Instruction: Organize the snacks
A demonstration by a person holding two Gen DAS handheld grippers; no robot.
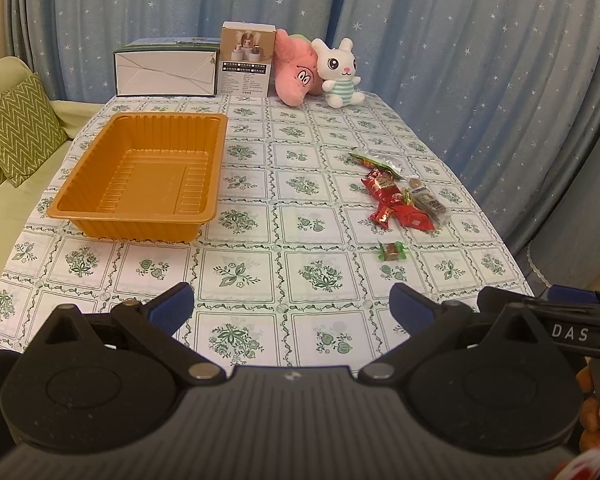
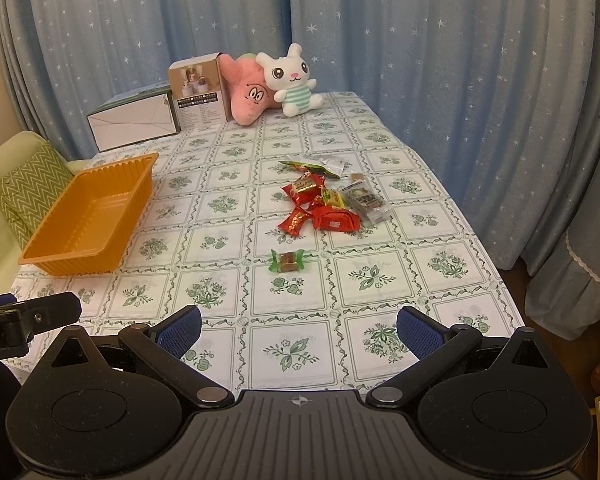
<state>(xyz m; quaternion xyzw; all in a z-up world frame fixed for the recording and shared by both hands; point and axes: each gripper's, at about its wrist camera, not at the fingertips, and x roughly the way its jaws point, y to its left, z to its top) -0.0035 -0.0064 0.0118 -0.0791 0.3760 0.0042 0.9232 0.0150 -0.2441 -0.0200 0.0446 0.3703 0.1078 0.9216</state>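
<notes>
Left gripper [image 1: 290, 306]: jaws apart, holding nothing.
Right gripper [image 2: 299, 326]: jaws apart; green-wrapped brown candy [image 2: 287, 260] lies ahead (apart from the pile).

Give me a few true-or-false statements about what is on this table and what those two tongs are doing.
1. The orange tray has snacks in it. False: it holds nothing.
2. One green-wrapped candy lies apart from the snack pile. True.
3. The left tongs are shut on a candy. False: they are open and hold nothing.
4. The right tongs are open. True.
5. The white bunny plush lies inside the tray. False: it sits at the far end of the table beside the pink plush.
</notes>
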